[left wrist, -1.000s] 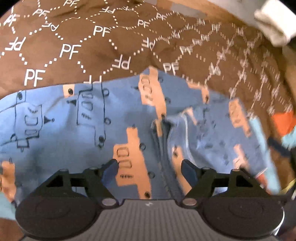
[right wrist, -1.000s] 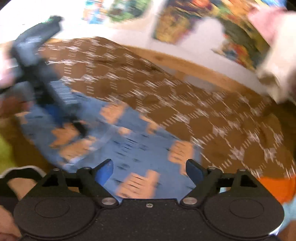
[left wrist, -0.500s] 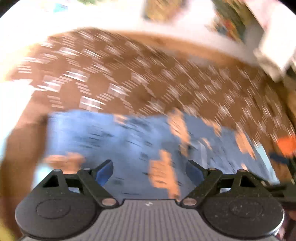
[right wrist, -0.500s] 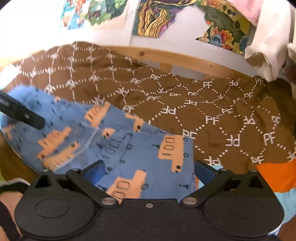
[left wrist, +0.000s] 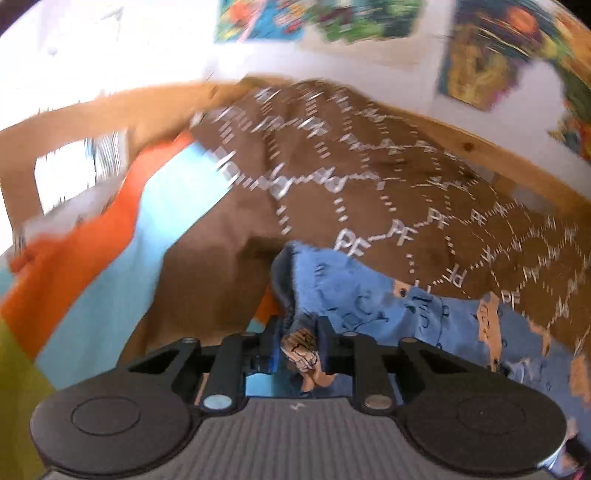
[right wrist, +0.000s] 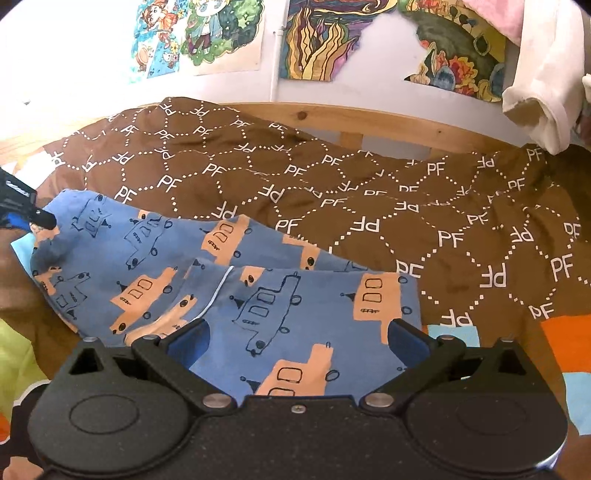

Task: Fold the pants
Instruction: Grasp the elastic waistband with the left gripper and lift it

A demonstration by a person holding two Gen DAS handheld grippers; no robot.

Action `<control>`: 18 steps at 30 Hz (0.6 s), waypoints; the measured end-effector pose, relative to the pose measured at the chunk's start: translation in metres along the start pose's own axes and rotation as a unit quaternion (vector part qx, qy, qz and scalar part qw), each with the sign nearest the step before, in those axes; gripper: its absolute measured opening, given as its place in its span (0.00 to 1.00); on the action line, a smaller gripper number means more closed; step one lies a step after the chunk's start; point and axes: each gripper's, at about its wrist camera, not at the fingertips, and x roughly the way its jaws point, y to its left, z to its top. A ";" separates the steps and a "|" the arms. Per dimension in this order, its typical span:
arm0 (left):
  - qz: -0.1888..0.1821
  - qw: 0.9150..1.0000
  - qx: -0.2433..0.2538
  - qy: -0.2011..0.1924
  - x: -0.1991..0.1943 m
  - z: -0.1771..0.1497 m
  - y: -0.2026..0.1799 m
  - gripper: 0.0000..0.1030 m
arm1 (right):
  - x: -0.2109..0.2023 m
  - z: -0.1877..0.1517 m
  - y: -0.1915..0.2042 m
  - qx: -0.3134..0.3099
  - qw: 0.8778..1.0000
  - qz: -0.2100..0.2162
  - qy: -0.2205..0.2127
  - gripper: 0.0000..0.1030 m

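Note:
Blue pants (right wrist: 155, 258) printed with orange and outlined trucks lie folded on a brown blanket (right wrist: 369, 192) marked "PF". My left gripper (left wrist: 298, 341) is shut on a bunched end of the pants (left wrist: 354, 295); it also shows at the left edge of the right wrist view (right wrist: 37, 221), pinching the pants' far left end. My right gripper (right wrist: 297, 332) is open, its fingers low over the near right part of the pants and holding nothing.
A wooden bed rail (right wrist: 369, 122) runs behind the blanket, with drawings (right wrist: 199, 33) on the wall above. A white garment (right wrist: 539, 92) hangs at the upper right. An orange and light-blue sheet (left wrist: 92, 258) lies left of the blanket.
My left gripper has swung to the left end of the pants and shut on it. My right gripper has opened wider and settled low over the pants.

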 end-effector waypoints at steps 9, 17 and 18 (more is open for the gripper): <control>0.053 0.970 0.231 -0.048 -0.007 -0.024 -0.077 0.19 | 0.002 -0.002 0.002 0.005 1.000 0.007 0.009 0.99; 0.064 0.977 0.203 -0.025 0.002 -0.022 -0.057 0.38 | 0.002 -0.002 0.003 0.005 1.000 0.011 0.009 0.99; 0.061 0.980 0.186 -0.019 0.002 -0.021 -0.051 0.46 | 0.003 -0.002 0.003 0.005 1.000 0.011 0.010 0.99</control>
